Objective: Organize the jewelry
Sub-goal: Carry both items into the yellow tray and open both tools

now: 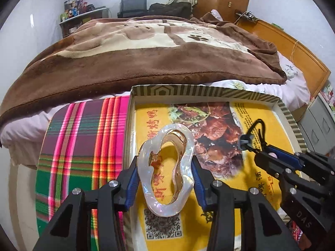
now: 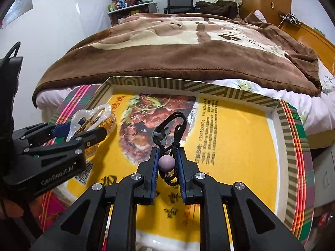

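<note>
My left gripper is shut on a pearly, wavy-looped hair claw clip and holds it over the left part of a shallow box lid lined with a yellow food flyer. The clip also shows in the right wrist view. My right gripper is shut on a black cord necklace with a mauve bead, held above the middle of the lid. In the left wrist view the right gripper sits to the right, with the cord sticking out.
The lid with its striped rim rests on a bright plaid cloth. Behind it is a bed with a brown blanket. A wooden headboard is at the right, and a grey drawer unit stands beside it.
</note>
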`<state>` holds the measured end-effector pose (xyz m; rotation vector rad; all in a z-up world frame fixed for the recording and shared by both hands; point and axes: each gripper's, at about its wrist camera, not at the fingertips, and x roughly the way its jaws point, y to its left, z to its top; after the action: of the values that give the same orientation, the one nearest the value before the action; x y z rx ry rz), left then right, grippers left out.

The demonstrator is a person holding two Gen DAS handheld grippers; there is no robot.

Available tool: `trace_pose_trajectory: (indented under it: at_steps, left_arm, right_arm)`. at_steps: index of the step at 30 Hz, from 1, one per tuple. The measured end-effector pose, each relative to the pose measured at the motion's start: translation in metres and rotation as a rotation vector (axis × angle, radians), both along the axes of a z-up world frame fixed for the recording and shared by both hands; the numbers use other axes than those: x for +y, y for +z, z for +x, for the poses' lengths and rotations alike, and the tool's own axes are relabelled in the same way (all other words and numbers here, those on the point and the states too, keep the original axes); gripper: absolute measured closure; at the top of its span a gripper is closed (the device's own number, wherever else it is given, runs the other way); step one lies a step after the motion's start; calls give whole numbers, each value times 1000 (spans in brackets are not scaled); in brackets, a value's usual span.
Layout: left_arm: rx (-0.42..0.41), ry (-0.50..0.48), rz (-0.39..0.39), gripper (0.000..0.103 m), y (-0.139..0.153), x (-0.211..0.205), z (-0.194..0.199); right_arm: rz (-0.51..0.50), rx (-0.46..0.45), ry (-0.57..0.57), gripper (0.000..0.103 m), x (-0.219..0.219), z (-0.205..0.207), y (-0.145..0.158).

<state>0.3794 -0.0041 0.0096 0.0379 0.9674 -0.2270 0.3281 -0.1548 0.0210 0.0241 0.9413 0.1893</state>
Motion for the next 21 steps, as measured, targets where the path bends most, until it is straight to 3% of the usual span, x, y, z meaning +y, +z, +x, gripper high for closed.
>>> trace_pose_trajectory:
  at_steps: [9, 15, 19, 21]
  left_arm:
    - [12, -5, 39, 57, -5, -8, 7]
    - [24, -33, 20, 44, -6, -11, 8]
    - [23, -45, 16, 37, -4, -14, 5]
    - [25, -48, 10, 35, -2, -14, 3]
  right_arm:
    - [-38, 34, -6, 86, -2, 13, -12]
    - [-45, 50, -6, 84, -2, 16, -15]
    - [-51, 49, -4, 73, -1, 14, -14]
    - [-55, 37, -11, 59, -2, 12, -11]
